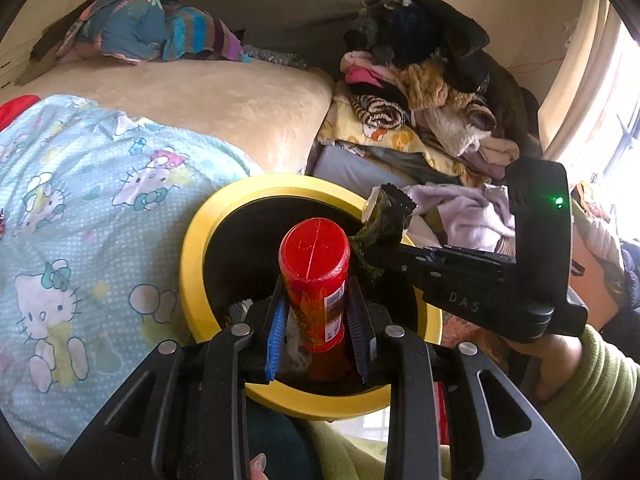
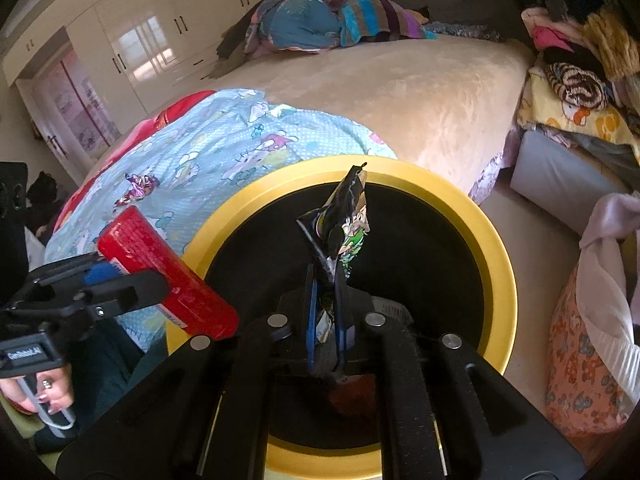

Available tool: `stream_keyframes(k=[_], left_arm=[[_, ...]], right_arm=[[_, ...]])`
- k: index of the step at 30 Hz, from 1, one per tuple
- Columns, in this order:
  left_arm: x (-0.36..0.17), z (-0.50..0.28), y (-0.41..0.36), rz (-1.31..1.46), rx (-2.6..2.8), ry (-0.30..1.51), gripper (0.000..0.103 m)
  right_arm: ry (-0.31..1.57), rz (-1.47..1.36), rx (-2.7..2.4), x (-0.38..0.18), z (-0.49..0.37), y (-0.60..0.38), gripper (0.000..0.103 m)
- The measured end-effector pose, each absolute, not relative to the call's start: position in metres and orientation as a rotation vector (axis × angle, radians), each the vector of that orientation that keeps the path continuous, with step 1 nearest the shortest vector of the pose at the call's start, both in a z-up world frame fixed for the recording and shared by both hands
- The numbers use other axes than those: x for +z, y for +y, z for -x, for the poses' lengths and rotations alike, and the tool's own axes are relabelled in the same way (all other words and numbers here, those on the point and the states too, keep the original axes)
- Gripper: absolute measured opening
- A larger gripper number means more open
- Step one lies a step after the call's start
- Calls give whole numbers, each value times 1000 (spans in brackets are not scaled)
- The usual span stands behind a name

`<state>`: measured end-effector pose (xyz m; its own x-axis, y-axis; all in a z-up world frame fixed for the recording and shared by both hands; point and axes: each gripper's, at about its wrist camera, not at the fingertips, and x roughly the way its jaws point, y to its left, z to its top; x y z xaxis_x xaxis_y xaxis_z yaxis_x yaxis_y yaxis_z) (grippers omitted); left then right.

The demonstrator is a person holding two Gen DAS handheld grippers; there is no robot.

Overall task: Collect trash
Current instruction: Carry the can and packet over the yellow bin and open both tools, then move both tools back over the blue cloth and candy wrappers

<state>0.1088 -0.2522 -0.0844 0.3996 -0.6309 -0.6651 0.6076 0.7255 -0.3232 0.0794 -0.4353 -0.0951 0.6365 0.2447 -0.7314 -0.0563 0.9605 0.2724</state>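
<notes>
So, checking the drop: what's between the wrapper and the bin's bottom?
Nothing: in the right wrist view the wrapper hangs over the bin's open dark mouth.

Daylight floods in from the blown-out bright window (image 1: 624,92) on my right; fisheye bends and darkens the edges.

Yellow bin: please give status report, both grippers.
Left gripper shut on red can, over yellow bin. Right gripper shut on snack wrapper, also over bin. Nothing blocks the opening.
</notes>
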Motion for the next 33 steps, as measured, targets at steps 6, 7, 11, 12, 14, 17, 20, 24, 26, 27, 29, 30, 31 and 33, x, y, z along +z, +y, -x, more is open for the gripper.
stream_keyframes(k=[6,7,11,12,14,17,20,24,26,27,29,30,31,33], left_arm=[[-100,-125,-255,35,-776,909,38],[-100,-126,-253,40,-767,909,53],[-93,-125,-243,41,-730,870,86],[-90,-125,-242,38,-721,861,90],[-85,-122,-237,40,-712,840,94],[-78,-119,-231,36,-684,815,96],[-69,-115,-222,31,-653,778,96],[-56,-113,-209,37,-613,738,96],[-50,-113,-201,42,-586,722,96],[-48,-113,-197,41,-575,717,96],[-43,-114,-190,46,-556,708,96],[-41,-115,-185,54,-547,705,96],[-40,-115,-183,59,-542,703,96],[-37,-116,-174,73,-525,698,96]], right_arm=[[883,-254,171,-98,-79,-440,19],[882,-254,168,-98,-79,-440,25],[875,-260,160,-97,-79,-441,42],[873,-259,155,-96,-78,-440,44],[864,-244,150,-93,-78,-436,46],[832,-230,136,-86,-75,-433,61],[787,-211,132,-75,-71,-427,67],[736,-178,128,-64,-69,-416,73],[715,-165,135,-58,-67,-411,73],[706,-162,136,-56,-67,-408,75],[687,-156,138,-51,-65,-405,77],[678,-151,144,-48,-65,-402,77],[674,-149,147,-46,-64,-400,77],[664,-146,155,-42,-63,-395,77]])
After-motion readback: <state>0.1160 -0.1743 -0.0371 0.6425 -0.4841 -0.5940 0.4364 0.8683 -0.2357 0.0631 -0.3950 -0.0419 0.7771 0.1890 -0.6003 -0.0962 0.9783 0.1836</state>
